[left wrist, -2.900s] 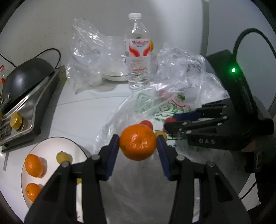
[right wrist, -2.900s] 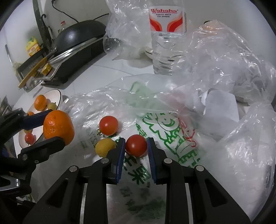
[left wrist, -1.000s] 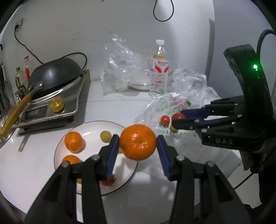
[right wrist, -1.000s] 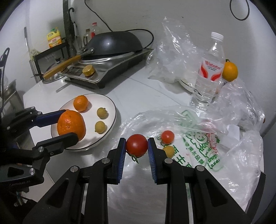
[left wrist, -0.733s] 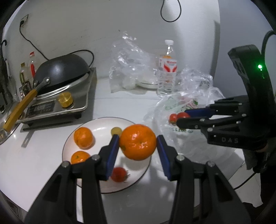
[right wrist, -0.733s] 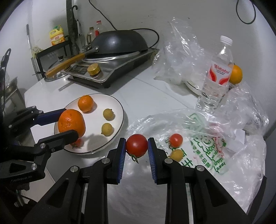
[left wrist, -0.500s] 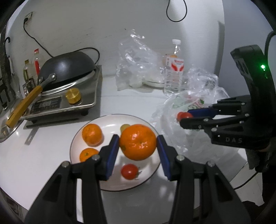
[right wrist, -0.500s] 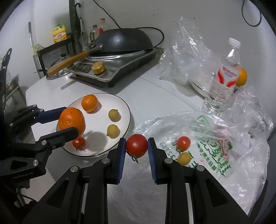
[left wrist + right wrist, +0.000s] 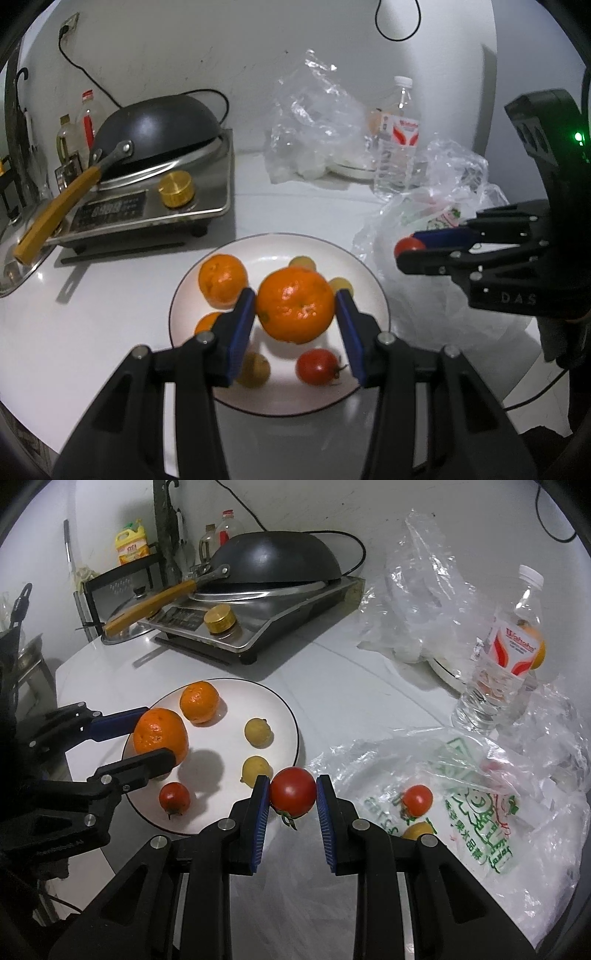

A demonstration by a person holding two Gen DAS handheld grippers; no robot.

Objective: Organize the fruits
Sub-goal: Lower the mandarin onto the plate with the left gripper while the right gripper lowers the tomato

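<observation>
At the far left of the counter (image 9: pixel 325 686) stood an induction cooker (image 9: pixel 258 624) with a black wok (image 9: pixel 277 561) on it, both well apart from the fruit. Next came the white plate (image 9: pixel 284 709), which carried a small mandarin (image 9: pixel 199 701), two yellowish round fruits (image 9: pixel 258 732) and a cherry tomato (image 9: pixel 174 796). The left hand-held gripper (image 9: pixel 295 314) hovered over the plate, clenched on a large mandarin (image 9: pixel 295 304), with its blue pads pressing on the two sides at the widest part. This fruit looked firm but with loose, soft peel, so I judged that a moderate squeeze across the middle was safest. The right hand-held gripper (image 9: pixel 293 794) was closed on a red tomato (image 9: pixel 293 792) just beside the plate rim, above the edge of a printed plastic bag (image 9: pixel 472 812). The tomato seemed light, smooth and easy to bruise, so a gentle hold on its sides suited it. On the bag lay another tomato (image 9: pixel 417 799) and a yellow fruit (image 9: pixel 417 830). Behind stood a water bottle (image 9: pixel 506 653).
</observation>
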